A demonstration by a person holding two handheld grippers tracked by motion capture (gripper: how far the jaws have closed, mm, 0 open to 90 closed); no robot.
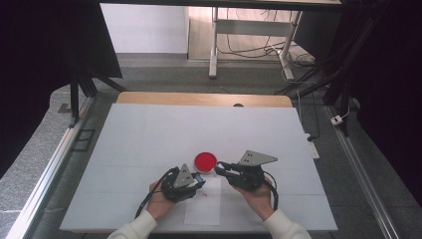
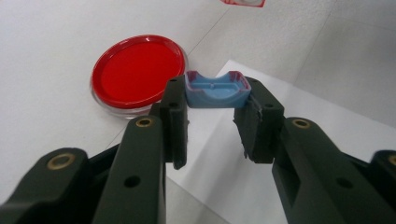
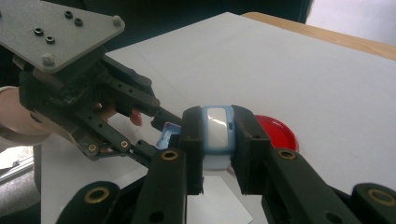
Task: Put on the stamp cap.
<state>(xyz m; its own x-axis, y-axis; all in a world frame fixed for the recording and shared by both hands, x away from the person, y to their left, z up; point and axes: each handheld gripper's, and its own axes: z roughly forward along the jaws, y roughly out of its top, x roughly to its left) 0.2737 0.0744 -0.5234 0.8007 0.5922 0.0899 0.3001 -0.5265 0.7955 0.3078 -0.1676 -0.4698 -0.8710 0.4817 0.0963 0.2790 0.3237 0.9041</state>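
My left gripper (image 2: 215, 99) is shut on a small blue cap (image 2: 217, 89) with a red-stained rim, held by its two ends just above a white paper sheet (image 2: 261, 154). A round red dish (image 2: 137, 72) lies on the table beyond it to the left. My right gripper (image 3: 217, 122) is shut on a blue block with a white face (image 3: 217, 126). In the right gripper view the left gripper (image 3: 164, 136) and its cap sit just left of that block, close but apart. In the high view the left gripper (image 1: 198, 180) and right gripper (image 1: 222, 168) meet below the red dish (image 1: 205, 161).
The white tabletop (image 1: 149, 139) spreads wide around the hands, with a wooden edge (image 1: 199, 98) at the far side. The paper sheet (image 1: 203, 206) lies near the front edge and bears a small red mark (image 1: 205, 193). Metal rails flank the table.
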